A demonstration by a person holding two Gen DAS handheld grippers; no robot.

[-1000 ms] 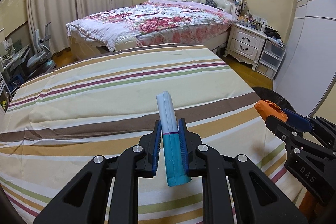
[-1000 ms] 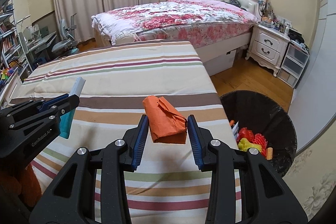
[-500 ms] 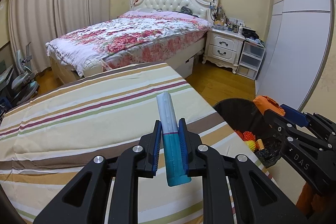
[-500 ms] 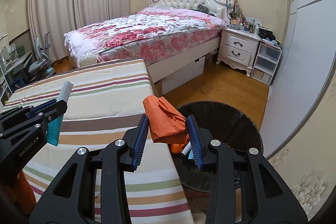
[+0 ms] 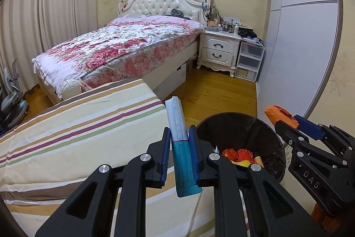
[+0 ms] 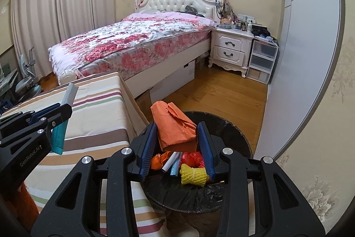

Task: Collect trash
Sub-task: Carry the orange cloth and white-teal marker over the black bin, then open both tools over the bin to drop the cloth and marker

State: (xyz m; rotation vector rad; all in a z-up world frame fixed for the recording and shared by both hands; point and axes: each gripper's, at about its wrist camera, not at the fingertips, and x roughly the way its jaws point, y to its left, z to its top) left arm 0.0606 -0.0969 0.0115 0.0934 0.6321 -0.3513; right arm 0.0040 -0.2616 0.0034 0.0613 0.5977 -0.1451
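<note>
My left gripper is shut on a white and teal wrapper, held upright over the right edge of the striped table; the wrapper also shows in the right wrist view. My right gripper is shut on a folded orange paper bag, held directly above the black trash bin. The bin holds orange, red and yellow trash. In the left wrist view the right gripper and orange bag sit over the bin's right rim.
A bed with a floral cover stands beyond the table. A white nightstand and plastic drawers stand by the wall. Wooden floor lies between bed and bin. A grey wardrobe door is at the right.
Both grippers have swung right, from over the striped table towards the bin. The orange bag is now above the bin's opening, and the wrapper is at the table's right edge.
</note>
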